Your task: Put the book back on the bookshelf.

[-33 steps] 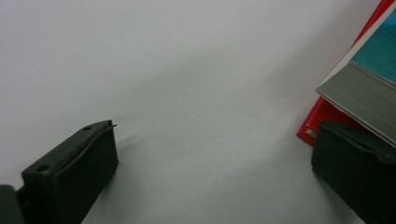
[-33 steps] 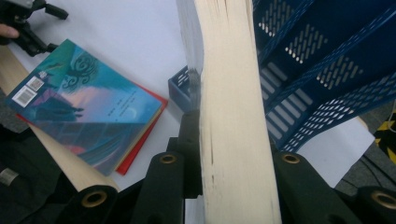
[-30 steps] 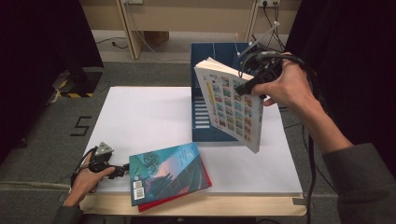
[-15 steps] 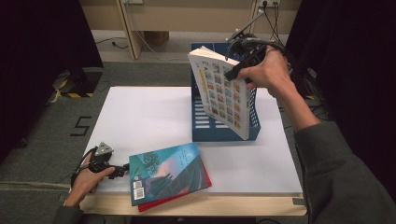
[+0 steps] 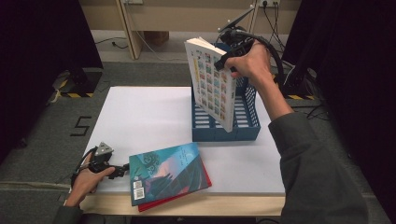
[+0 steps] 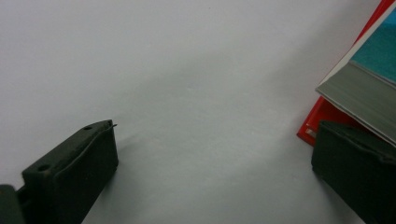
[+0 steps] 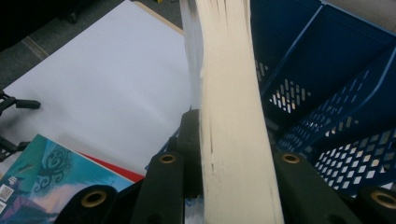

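Right gripper [image 5: 223, 59] carried book [image 5: 212, 84] toward 12 o'clock, over rack [image 5: 250, 109], jaws clamped on it. Left gripper [image 5: 125, 167] idle, jaws apart, at 7. Step: shelving; next, lower book into a slot.

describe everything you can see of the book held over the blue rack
The book is a thick paperback with a white cover printed in a grid of small colourful pictures and cream page edges. It is held nearly upright, slightly tilted, above the blue rack, clamped across its thickness by the jaws of the right gripper.
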